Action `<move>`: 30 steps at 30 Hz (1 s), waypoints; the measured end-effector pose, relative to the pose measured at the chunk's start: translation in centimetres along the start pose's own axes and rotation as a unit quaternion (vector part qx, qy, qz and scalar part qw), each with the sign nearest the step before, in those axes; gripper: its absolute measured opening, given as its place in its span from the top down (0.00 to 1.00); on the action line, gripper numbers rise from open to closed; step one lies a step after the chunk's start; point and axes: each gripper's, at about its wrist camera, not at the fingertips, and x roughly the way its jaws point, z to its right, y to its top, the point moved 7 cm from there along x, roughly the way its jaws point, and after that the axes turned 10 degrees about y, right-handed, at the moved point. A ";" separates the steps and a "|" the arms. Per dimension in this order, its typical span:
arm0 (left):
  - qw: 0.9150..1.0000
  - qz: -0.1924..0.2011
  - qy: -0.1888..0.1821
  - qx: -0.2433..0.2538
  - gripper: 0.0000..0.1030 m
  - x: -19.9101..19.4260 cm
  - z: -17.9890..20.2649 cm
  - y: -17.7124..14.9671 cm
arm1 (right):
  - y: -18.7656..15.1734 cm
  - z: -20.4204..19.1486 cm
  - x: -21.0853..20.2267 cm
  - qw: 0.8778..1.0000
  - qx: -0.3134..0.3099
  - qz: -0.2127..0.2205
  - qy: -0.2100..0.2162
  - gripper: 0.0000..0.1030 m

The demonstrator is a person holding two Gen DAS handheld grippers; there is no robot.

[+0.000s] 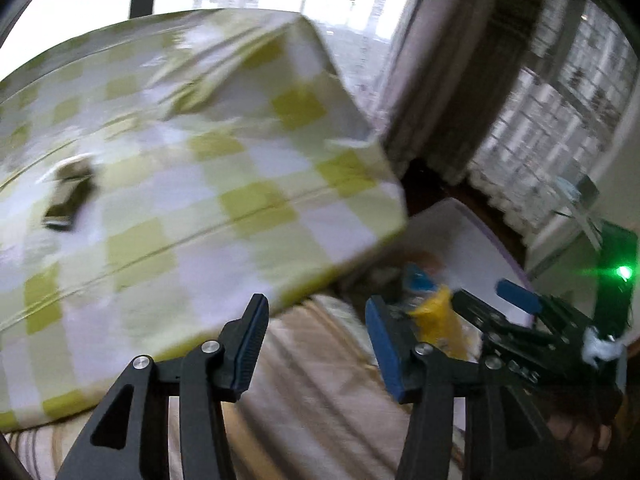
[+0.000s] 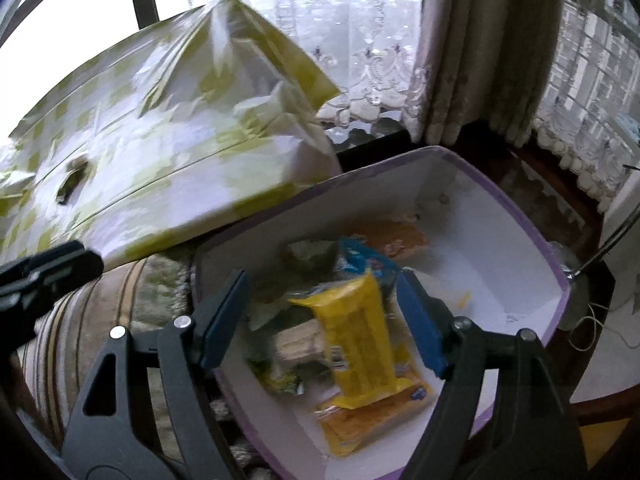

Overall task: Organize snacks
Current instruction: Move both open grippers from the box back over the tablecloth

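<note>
A white box with a purple rim (image 2: 560, 280) holds several snack packets. A yellow packet (image 2: 356, 344) lies on top, with a blue packet (image 2: 364, 260) and an orange one (image 2: 396, 240) behind it. My right gripper (image 2: 320, 324) is open above the box, its blue pads either side of the yellow packet without touching it. My left gripper (image 1: 316, 344) is open and empty over the striped sofa, left of the box (image 1: 460, 232). The right gripper (image 1: 508, 300) and the yellow packet (image 1: 434, 316) show in the left wrist view.
A large green-and-white checked bag (image 1: 180, 200) lies on the striped sofa (image 1: 320, 412) left of the box; it also shows in the right wrist view (image 2: 160, 168). Curtains (image 2: 472, 60) and a window stand behind. A dark wooden table edge (image 2: 600, 404) lies under the box.
</note>
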 end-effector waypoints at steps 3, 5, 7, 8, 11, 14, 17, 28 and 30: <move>0.999 0.002 0.032 -0.016 0.50 0.3 -2.5 0.4 | -0.3 -1.1 0.4 1.000 -0.009 -0.007 0.009 0.24; 0.999 0.004 0.048 -0.025 0.50 0.4 -4.1 0.7 | -0.4 -1.8 0.6 1.000 -0.014 -0.010 0.013 0.24; 0.997 0.007 0.066 -0.030 0.50 0.4 -5.7 1.0 | -0.5 -2.5 0.8 1.000 -0.020 -0.013 0.018 0.24; 0.996 0.009 0.079 -0.030 0.50 0.4 -6.6 1.2 | -0.4 -2.9 0.9 0.999 -0.023 -0.014 0.020 0.24; 0.993 0.016 0.113 -0.031 0.50 0.6 -9.3 2.1 | -0.3 -3.9 1.1 0.999 -0.032 -0.016 0.023 0.24; 0.989 0.021 0.141 -0.038 0.50 0.9 -12.1 3.2 | 0.0 -4.8 1.4 0.999 -0.037 -0.015 0.027 0.24; 0.985 0.027 0.163 -0.047 0.50 1.2 -15.1 4.3 | 0.4 -5.8 1.7 0.998 -0.046 -0.014 0.029 0.24; 0.978 0.034 0.199 -0.050 0.38 4.5 -21.0 8.0 | 1.5 -8.7 3.4 0.997 -0.069 -0.023 0.036 0.24; 0.979 0.030 0.196 -0.055 0.38 5.2 -21.6 8.2 | 1.6 -9.0 3.7 0.997 -0.070 -0.024 0.036 0.24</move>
